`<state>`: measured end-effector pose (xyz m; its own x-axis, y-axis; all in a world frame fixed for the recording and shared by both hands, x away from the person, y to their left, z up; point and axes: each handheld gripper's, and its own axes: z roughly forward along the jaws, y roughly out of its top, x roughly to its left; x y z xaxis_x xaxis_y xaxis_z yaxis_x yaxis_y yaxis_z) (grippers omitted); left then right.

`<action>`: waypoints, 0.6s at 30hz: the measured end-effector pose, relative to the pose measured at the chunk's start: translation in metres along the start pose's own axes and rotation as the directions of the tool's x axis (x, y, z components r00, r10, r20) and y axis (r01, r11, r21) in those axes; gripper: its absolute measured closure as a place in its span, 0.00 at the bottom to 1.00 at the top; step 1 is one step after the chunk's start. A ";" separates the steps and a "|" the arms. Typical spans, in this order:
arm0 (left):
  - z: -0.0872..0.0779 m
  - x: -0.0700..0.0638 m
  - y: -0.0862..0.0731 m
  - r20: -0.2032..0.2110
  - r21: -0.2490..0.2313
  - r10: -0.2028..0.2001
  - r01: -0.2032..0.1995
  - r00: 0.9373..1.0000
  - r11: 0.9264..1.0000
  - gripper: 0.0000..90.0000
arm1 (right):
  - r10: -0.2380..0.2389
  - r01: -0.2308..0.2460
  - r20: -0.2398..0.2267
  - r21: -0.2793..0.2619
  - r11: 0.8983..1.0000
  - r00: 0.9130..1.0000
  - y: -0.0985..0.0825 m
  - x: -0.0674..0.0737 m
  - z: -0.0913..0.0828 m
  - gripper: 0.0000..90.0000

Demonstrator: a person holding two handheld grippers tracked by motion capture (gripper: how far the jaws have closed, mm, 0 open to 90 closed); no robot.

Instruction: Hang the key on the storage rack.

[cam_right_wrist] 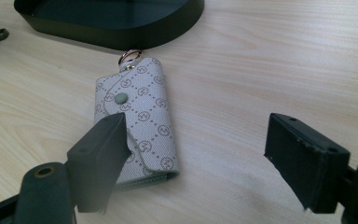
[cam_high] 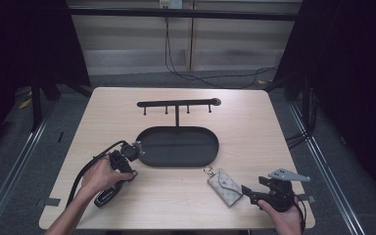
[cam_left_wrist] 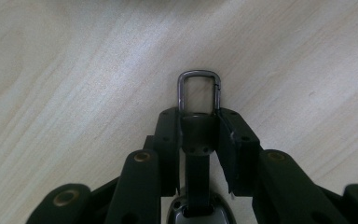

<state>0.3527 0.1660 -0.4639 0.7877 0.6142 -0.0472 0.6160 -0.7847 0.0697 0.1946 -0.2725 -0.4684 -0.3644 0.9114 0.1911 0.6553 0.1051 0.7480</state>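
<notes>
Just beside dark tray [cam_high: 210,157], patterned key pouch [cam_high: 225,186]

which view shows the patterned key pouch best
The right gripper view: the key pouch lies close up, its snap and ring plain. The high view shows it small, between the tray and the right gripper.

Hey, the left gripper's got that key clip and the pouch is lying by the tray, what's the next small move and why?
Probably lift the left gripper, shut on the key clip, toward the hook rack: its pegs look bare. The right gripper stands open, the key pouch not yet gripped.
</notes>
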 end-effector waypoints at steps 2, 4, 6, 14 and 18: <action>0.000 0.002 0.000 0.009 -0.003 -0.006 0.006 1.000 1.000 0.78 | 0.000 0.000 0.000 0.000 1.000 1.000 0.000 0.000 0.000 0.23; 0.000 0.003 0.000 0.016 -0.003 -0.003 0.003 1.000 1.000 0.78 | 0.003 -0.003 0.002 0.003 1.000 1.000 0.000 0.000 0.000 0.23; 0.000 0.003 -0.002 0.015 -0.012 -0.016 0.016 1.000 1.000 0.78 | 0.003 -0.003 0.004 0.001 1.000 1.000 0.000 0.000 0.000 0.23; -0.009 0.008 -0.007 0.035 -0.040 -0.049 0.050 0.998 0.998 0.78 | 0.004 -0.004 0.008 0.000 1.000 1.000 0.000 0.000 0.000 0.23; -0.019 0.010 -0.012 0.031 -0.050 -0.034 0.036 0.999 0.998 0.78 | 0.005 -0.005 0.011 0.000 1.000 1.000 0.000 0.000 0.000 0.23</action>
<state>0.3536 0.1830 -0.4462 0.7658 0.6379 -0.0809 0.6429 -0.7568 0.1182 0.1949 -0.2725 -0.4686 -0.3537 0.9163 0.1877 0.6574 0.1008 0.7468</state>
